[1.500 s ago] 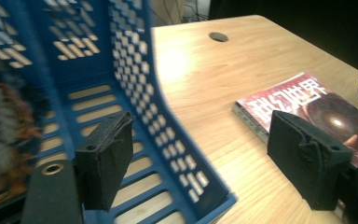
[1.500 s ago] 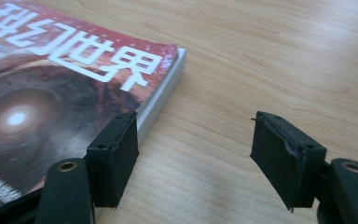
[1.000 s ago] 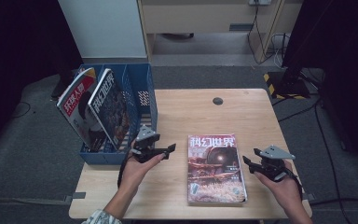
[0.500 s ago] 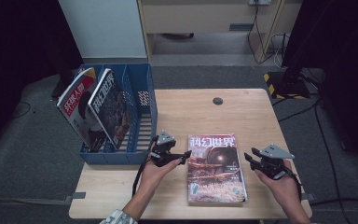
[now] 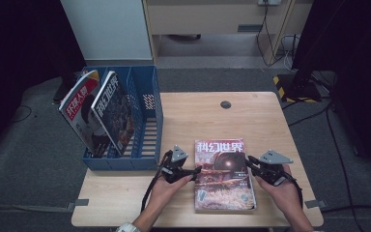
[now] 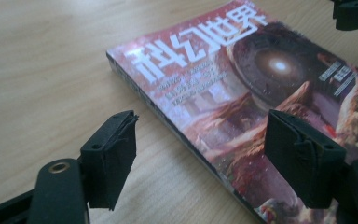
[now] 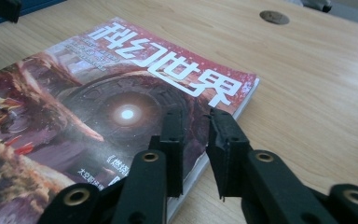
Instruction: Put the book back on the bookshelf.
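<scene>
**Two grippers at the edges of a magazine**

A magazine [image 5: 224, 175] with a red cover and white Chinese title lies flat on the wooden bench [image 5: 270, 121], near the person's edge of it. The left gripper [image 5: 196, 170] sits at the magazine's left edge — its jaws stand apart and have just been closing a little, one over the bare wood and one above the cover, not pressing on anything. The right gripper [image 5: 249, 161] is at the magazine's right edge with its jaws drawn together; in the right gripper view they straddle that edge with a narrow gap, and whether they pinch the cover I cannot tell. To the left stands a blue file rack [image 5: 147, 121] holding two upright magazines [image 5: 96, 113] — well apart from both grippers.
</scene>
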